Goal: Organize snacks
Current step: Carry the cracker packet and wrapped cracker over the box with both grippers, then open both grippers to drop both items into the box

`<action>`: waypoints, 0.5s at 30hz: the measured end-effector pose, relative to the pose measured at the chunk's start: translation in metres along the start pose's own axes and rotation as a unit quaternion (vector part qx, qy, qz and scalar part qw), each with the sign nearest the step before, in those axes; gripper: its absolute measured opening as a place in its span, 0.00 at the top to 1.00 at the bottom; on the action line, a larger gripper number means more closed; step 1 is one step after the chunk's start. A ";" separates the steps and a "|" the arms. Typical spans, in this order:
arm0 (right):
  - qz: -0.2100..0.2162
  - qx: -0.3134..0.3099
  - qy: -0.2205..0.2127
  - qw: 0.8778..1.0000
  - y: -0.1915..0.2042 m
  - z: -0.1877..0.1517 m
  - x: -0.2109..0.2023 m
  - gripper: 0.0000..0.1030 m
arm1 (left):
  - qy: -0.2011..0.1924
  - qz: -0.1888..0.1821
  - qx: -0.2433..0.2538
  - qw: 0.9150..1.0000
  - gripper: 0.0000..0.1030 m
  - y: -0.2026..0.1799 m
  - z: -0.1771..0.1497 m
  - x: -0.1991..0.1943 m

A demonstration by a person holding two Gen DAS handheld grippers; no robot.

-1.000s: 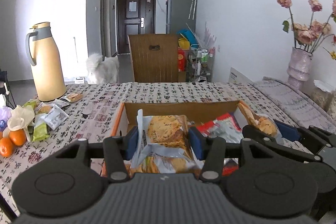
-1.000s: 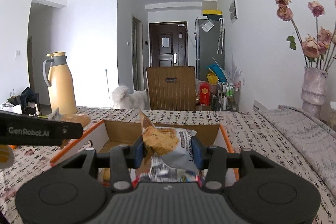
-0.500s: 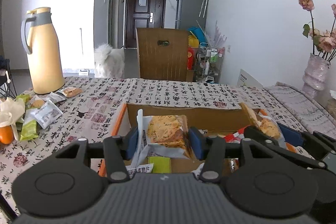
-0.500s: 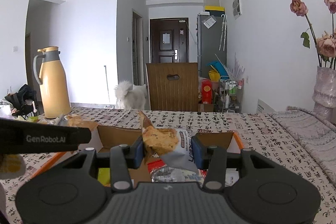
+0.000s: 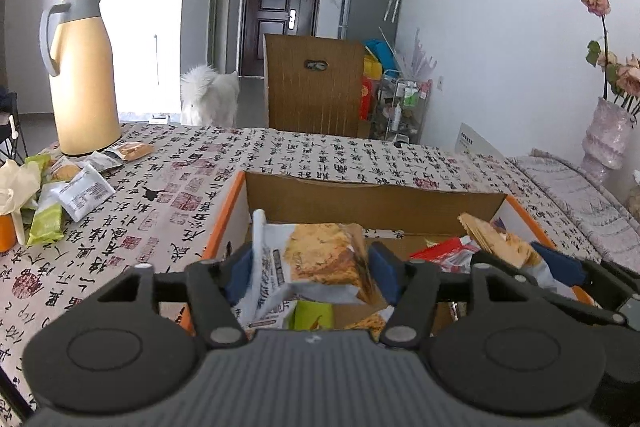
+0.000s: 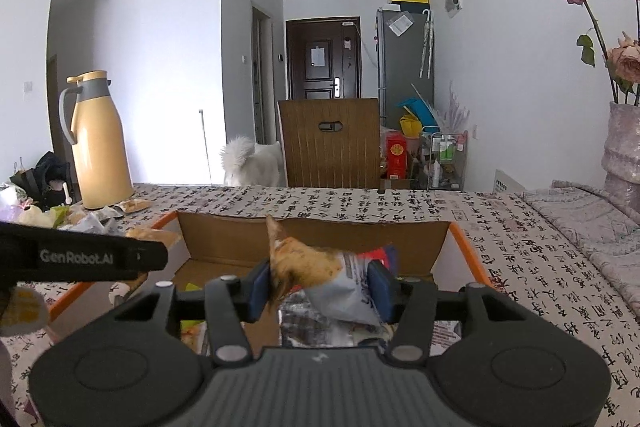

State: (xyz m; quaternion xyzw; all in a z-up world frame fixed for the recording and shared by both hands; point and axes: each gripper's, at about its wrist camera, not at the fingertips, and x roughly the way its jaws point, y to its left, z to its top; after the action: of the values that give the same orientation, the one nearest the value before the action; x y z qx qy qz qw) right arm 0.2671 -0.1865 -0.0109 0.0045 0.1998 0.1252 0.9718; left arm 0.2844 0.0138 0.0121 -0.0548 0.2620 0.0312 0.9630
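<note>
My left gripper (image 5: 310,273) is shut on a snack packet (image 5: 316,263) with a biscuit picture, held over the open cardboard box (image 5: 372,203) with orange-edged flaps. My right gripper (image 6: 322,285) is shut on a grey snack packet (image 6: 320,275) over the same box (image 6: 312,239). The right gripper and its packet (image 5: 504,247) show at the right of the left wrist view. Several packets lie in the box, among them a red one (image 5: 444,253) and a green one (image 5: 314,315).
A yellow thermos jug (image 5: 82,71) stands at the far left of the table, with loose snack packets (image 5: 76,187) around it. A vase of dried flowers (image 5: 608,139) stands at the right. A wooden chair (image 5: 314,87) and a white dog (image 5: 210,95) are beyond the table.
Both grippers have risen with their packets still held, so more of the box floor and its contents shows. The right packet has tilted downward.
</note>
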 end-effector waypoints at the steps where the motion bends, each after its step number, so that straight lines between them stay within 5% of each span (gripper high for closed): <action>1: -0.002 -0.001 -0.001 1.000 0.000 0.000 0.000 0.45 | -0.003 0.001 -0.002 1.000 0.26 0.001 0.000 -0.001; 4: -0.004 -0.001 -0.002 1.000 0.000 -0.001 -0.002 0.33 | -0.013 0.006 -0.007 1.000 0.04 0.003 0.001 -0.005; 8: -0.017 0.008 -0.005 1.000 -0.004 -0.003 -0.005 0.00 | -0.022 0.010 -0.012 1.000 0.00 0.004 0.001 -0.010; 15: -0.019 0.017 -0.010 1.000 -0.004 -0.002 -0.008 0.00 | -0.014 0.015 -0.021 1.000 0.00 0.005 0.002 -0.008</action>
State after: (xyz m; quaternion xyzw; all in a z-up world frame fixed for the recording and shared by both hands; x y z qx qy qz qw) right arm 0.2606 -0.1927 -0.0097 0.0181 0.1922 0.1033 0.9757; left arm 0.2775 0.0190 0.0172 -0.0707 0.2481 0.0516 0.9648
